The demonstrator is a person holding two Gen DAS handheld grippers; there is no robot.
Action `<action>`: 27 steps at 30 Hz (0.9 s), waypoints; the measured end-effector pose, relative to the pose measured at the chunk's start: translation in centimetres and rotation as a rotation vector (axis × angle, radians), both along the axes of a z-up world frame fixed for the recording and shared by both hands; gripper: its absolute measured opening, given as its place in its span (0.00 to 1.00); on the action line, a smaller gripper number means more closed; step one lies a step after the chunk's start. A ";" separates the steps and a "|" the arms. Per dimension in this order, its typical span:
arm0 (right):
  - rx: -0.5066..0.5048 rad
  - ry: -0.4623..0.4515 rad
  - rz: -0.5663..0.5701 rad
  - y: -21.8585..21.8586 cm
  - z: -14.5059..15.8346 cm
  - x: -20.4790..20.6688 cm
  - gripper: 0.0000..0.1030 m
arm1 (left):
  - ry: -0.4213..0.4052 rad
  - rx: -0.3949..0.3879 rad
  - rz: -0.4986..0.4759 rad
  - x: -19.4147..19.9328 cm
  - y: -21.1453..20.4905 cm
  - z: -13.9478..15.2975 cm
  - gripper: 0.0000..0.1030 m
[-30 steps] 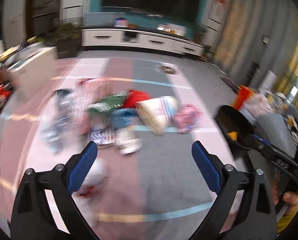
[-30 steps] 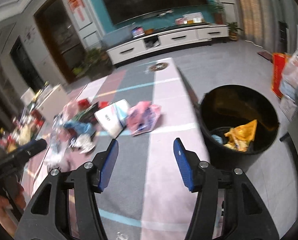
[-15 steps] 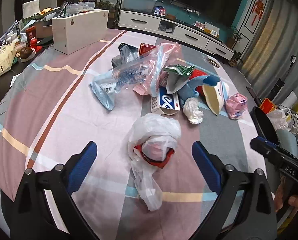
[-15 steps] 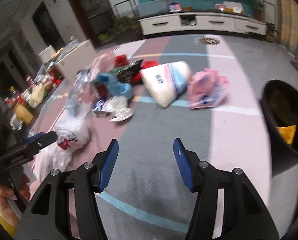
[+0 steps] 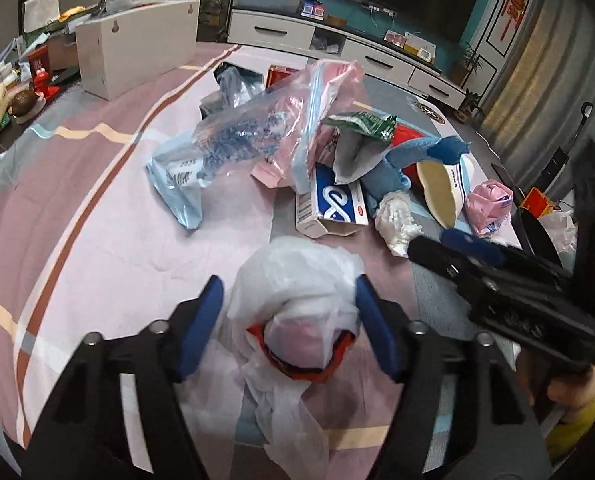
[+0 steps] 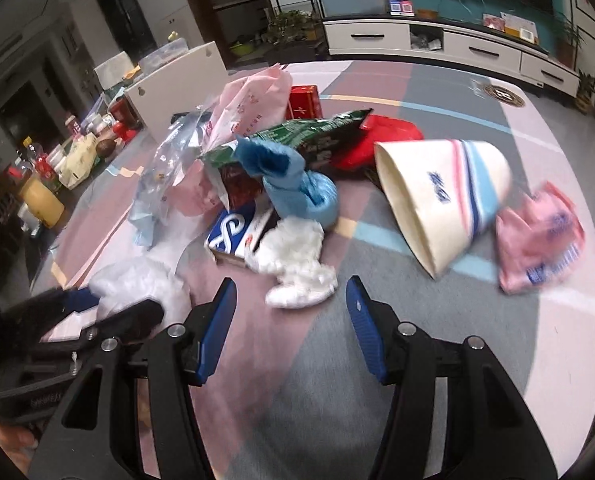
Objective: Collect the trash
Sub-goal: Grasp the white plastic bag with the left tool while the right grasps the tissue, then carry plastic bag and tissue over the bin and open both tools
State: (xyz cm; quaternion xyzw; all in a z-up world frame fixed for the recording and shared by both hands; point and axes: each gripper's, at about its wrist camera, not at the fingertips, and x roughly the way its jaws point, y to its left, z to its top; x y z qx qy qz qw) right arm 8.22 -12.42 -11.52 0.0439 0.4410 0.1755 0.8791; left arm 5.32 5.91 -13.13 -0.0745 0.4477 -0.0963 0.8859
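A white plastic bag [image 5: 297, 280] wrapped around something red lies on the striped rug. My left gripper [image 5: 287, 320] straddles the bag, its jaws closing; the blue pads stand at the bag's sides without squeezing it. That gripper also shows at the lower left of the right wrist view [image 6: 97, 320]. My right gripper [image 6: 291, 320] is open and empty, just short of a crumpled white tissue [image 6: 297, 268]. Its tip shows in the left wrist view [image 5: 457, 248]. Behind lies a pile: a blue-and-white box [image 6: 237, 232], a blue cloth [image 6: 293, 180], a green snack bag [image 6: 313, 132].
A paper bucket [image 6: 445, 196] and a pink bag [image 6: 537, 236] lie right of the pile. A clear zip bag [image 5: 257, 132] rests on its left. A white box [image 5: 137, 44] stands behind; bottles and clutter [image 6: 57, 168] line the rug's left edge. A TV cabinet [image 5: 337, 44] runs along the far wall.
My left gripper has come down over the white bag and its jaws have narrowed around it. My right gripper has swung left from the black bin to the trash pile.
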 end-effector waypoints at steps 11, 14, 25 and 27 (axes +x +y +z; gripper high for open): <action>-0.036 0.009 0.013 1.1 -1.7 1.9 0.30 | -0.003 -0.152 -0.028 -0.6 2.2 0.9 0.26; 0.020 0.028 0.001 0.0 -1.5 1.4 0.21 | -0.022 -0.166 -0.037 -0.9 2.3 1.7 0.26; 0.064 -0.029 -0.080 -5.5 2.4 -5.9 0.19 | -0.048 -0.161 -0.151 -1.5 -1.6 3.8 0.26; 0.075 -0.051 -0.119 -7.2 3.2 -7.0 0.19 | -0.053 -0.156 -0.186 -1.5 -3.1 4.2 0.26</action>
